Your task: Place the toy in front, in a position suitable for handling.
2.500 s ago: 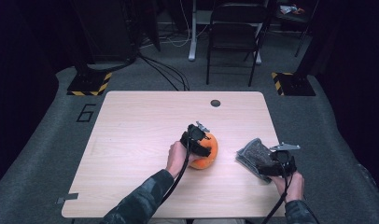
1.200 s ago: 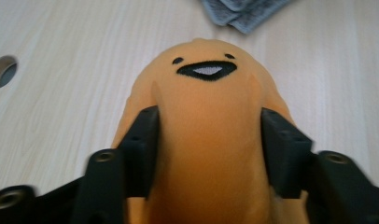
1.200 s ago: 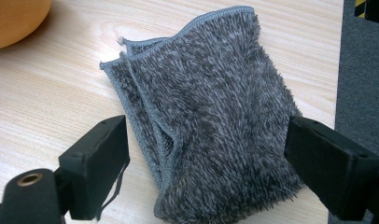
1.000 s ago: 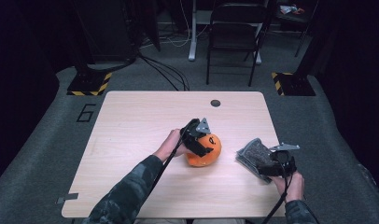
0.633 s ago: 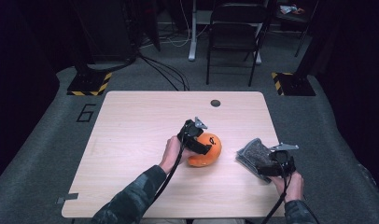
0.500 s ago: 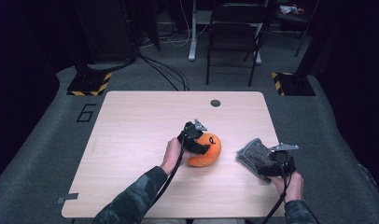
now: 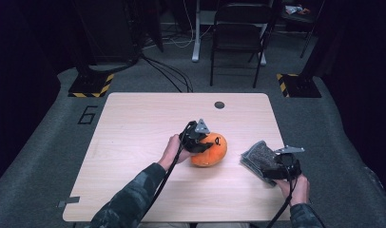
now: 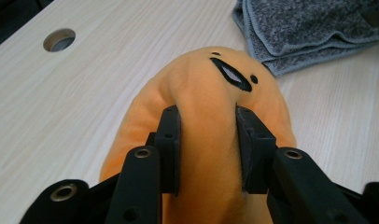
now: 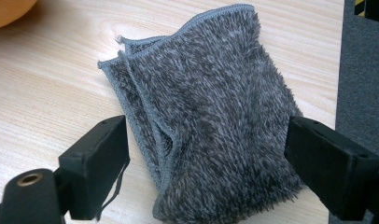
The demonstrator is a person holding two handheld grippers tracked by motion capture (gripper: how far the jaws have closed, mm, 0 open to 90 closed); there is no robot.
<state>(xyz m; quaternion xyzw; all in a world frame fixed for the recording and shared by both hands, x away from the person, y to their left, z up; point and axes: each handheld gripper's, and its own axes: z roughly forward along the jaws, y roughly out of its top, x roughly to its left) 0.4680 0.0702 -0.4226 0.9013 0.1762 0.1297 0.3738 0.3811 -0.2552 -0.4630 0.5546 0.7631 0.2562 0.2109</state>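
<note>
Left gripper view shows us our left gripper [image 8: 207, 140] pinching the orange plush toy [image 8: 211, 107], jaws just closing. Right of it, our right gripper [image 9: 206, 154] gapes over the grey cloth [image 9: 211, 107].

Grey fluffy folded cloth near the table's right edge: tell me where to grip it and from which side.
Grip the grey fluffy folded cloth at its stacked hemmed edges, coming from above. It lies flat on the wooden table, so a level approach would probably only slide it. The right gripper hangs over it, jaws wide.
</note>
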